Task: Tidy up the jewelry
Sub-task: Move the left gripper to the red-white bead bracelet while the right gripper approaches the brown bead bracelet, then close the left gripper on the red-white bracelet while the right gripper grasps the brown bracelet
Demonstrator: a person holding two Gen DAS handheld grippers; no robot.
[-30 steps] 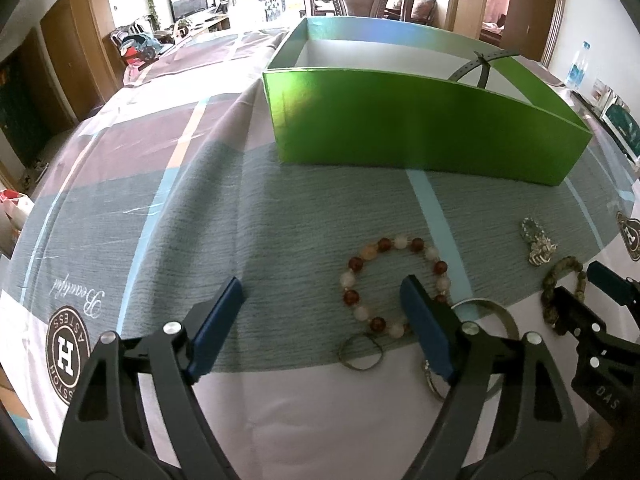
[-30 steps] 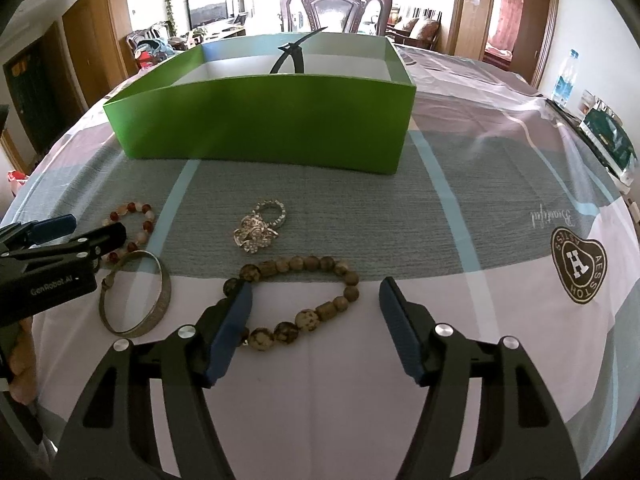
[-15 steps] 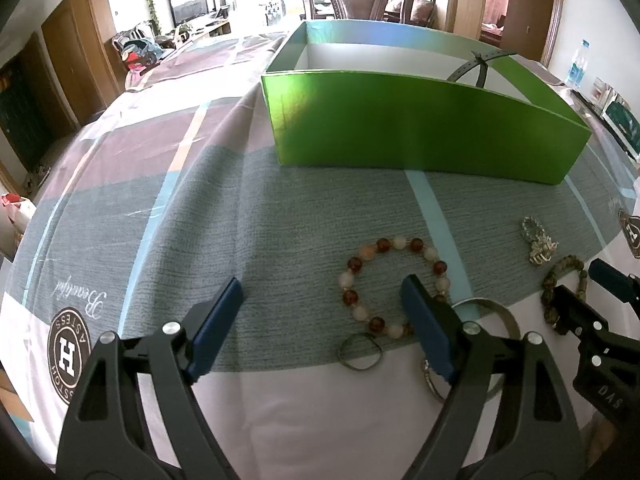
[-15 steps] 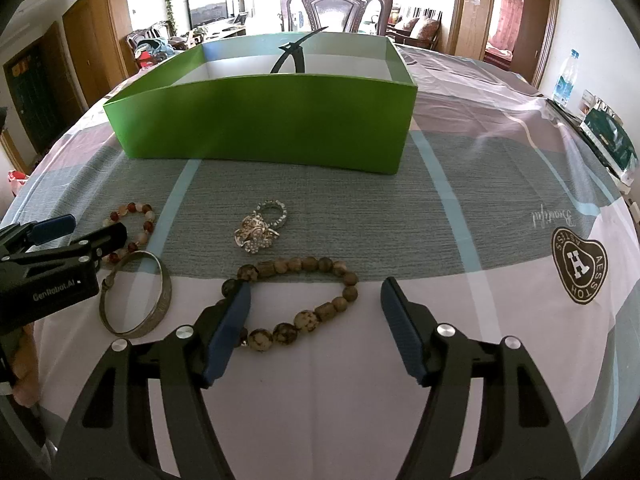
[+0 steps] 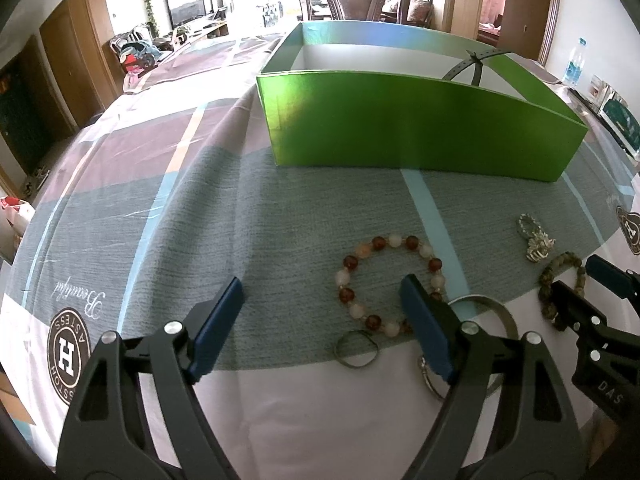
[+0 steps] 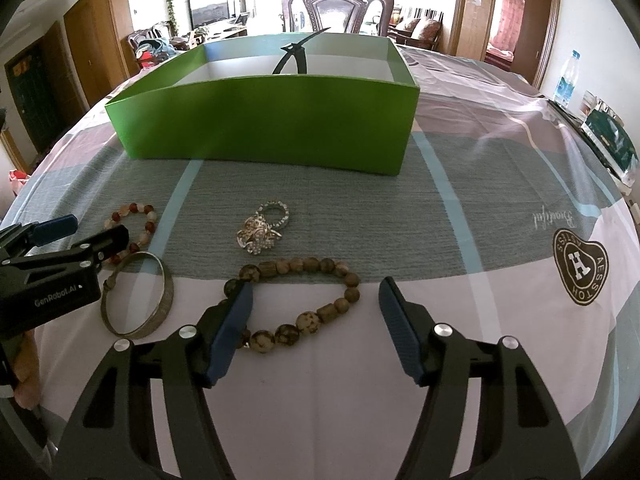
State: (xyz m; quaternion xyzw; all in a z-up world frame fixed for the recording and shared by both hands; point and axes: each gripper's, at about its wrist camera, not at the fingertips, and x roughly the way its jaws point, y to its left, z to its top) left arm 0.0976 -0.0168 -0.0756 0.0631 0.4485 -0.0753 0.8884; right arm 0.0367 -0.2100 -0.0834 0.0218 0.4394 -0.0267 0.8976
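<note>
A green box [image 5: 420,124] [image 6: 264,128] stands open on the table, with a dark strap [image 6: 294,58] sticking out of it. In front lie a red and white bead bracelet [image 5: 390,284] [image 6: 132,228], a silver bangle [image 6: 138,296] [image 5: 486,304], a small metal ring [image 5: 357,348], a sparkly silver ring piece [image 6: 264,232] [image 5: 534,236] and a brown wooden bead bracelet [image 6: 296,300] [image 5: 560,280]. My left gripper [image 5: 320,320] is open, its right finger over the red bracelet. My right gripper [image 6: 316,324] is open around the brown bracelet's near part.
A patterned tablecloth [image 5: 160,200] covers the table. A wooden chair [image 6: 338,8] stands behind the box. A water bottle [image 6: 566,78] and framed items [image 6: 608,136] sit at the far right edge.
Both grippers have stayed almost still; the right one has edged slightly closer to the brown bracelet. No jewelry has moved.
</note>
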